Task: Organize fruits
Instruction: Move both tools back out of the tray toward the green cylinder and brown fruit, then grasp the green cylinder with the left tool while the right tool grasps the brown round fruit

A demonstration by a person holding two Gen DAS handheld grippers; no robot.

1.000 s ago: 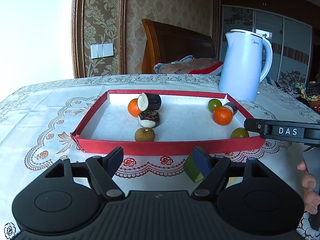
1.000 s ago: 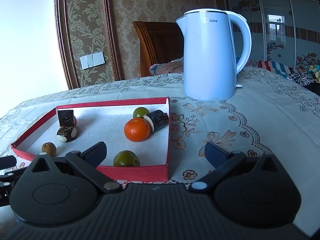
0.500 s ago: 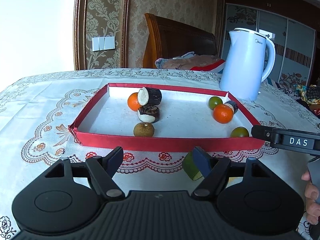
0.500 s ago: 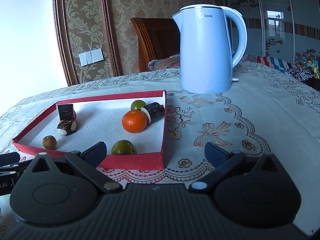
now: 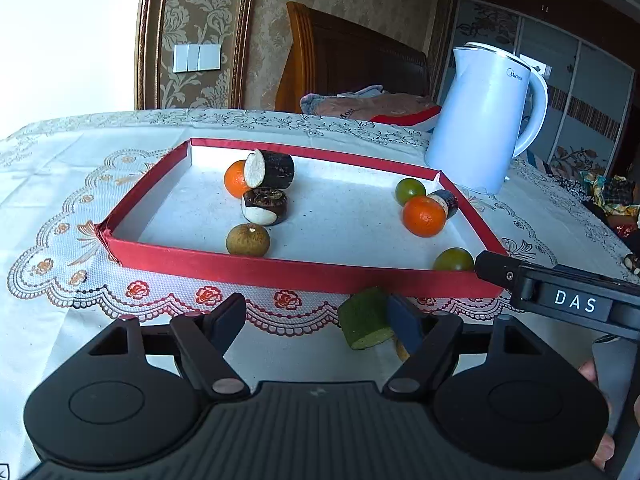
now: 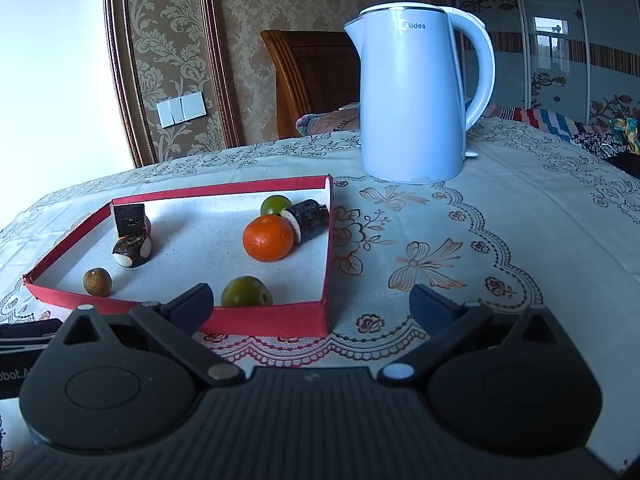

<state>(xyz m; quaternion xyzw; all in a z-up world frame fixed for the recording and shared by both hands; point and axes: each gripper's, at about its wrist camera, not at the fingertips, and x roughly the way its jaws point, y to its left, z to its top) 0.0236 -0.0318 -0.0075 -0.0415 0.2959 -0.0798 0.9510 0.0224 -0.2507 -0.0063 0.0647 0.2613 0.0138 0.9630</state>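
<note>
A red-walled tray with a white floor holds two oranges, two green fruits, a brown longan and dark sugarcane pieces. A green cut piece lies on the tablecloth just in front of the tray, touching the right finger of my left gripper, which is open and empty. My right gripper is open and empty, at the tray's near right corner; its side shows in the left wrist view.
A pale blue electric kettle stands behind the tray's right end. The table has a white lace cloth. A wooden chair with clothes on it stands behind the table. Bare cloth lies right of the tray.
Both grippers have risen and tilted down a little, so the tray looks lower. The fruits have not moved. Both grippers stay open.
</note>
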